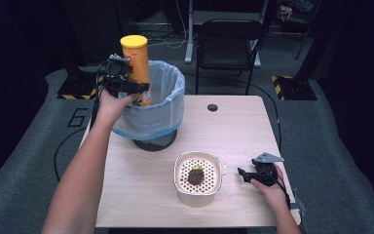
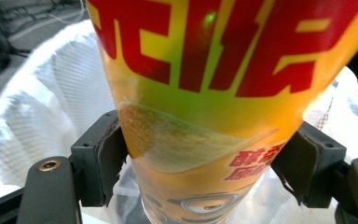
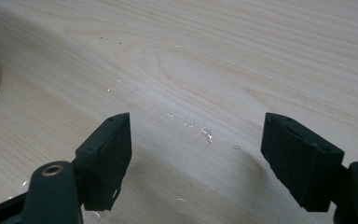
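A tall yellow chip can (image 1: 137,66) with a yellow lid and red lettering stands upright over the rim of the bin (image 1: 170,105), which is lined with a white bag. My left gripper (image 1: 143,87) is shut on the can's lower part; in the left gripper view both black pads press the can (image 2: 214,93) from either side, with the bag's white liner (image 2: 51,93) behind it. My right gripper (image 1: 241,173) rests low over the table at the front right, open, with nothing but bare wood (image 3: 196,93) between its jaws.
A cream colander bowl (image 1: 198,187) with a perforated insert holds a dark lump topped with yellow, just left of the right gripper. The light wood table (image 1: 233,126) has a cable hole (image 1: 212,107) at the back. A black chair (image 1: 228,44) stands behind the table.
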A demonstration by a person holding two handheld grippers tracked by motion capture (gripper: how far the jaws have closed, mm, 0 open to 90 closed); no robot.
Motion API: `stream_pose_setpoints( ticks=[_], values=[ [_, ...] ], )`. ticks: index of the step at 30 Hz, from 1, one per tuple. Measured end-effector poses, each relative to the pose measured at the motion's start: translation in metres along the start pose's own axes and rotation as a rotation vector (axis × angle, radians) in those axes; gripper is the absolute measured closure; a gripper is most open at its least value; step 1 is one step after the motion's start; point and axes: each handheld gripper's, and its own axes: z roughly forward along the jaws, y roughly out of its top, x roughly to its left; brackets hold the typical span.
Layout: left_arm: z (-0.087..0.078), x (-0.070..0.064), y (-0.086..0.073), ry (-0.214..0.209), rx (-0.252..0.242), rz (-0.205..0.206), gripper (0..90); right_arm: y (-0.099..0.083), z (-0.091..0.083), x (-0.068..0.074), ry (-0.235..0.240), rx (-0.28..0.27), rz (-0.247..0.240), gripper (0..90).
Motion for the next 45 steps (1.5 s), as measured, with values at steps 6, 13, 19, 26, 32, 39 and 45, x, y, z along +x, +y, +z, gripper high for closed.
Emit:
stream_pose_setpoints(
  ticks=[6,13,19,26,32,39,45],
  values=[
    [0.0,0.0,-0.002,0.031,-0.023,-0.001,15.6,0.0,0.0,0.0,0.002,0.003,-0.002,24.3],
    [-0.008,0.007,-0.007,0.04,-0.035,-0.026,8.4,0.001,-0.001,0.0,0.004,-0.006,-0.01,24.4],
    [-0.021,0.01,-0.012,0.014,-0.014,-0.019,9.1,0.001,0.0,0.001,0.004,-0.004,-0.002,24.4],
    [-0.045,0.005,-0.022,-0.025,-0.053,0.01,13.9,0.002,-0.002,0.001,-0.002,-0.008,-0.006,24.3],
    [-0.062,0.007,-0.043,-0.049,-0.077,0.017,17.9,0.0,0.0,0.001,-0.002,0.003,-0.009,24.3],
    [-0.076,0.016,-0.074,-0.068,-0.076,0.004,21.0,0.001,0.0,0.002,-0.005,-0.005,-0.009,24.3],
    [-0.082,0.019,-0.105,-0.086,-0.075,-0.01,21.3,0.001,0.0,0.004,-0.001,0.003,-0.011,24.4]
  ],
)
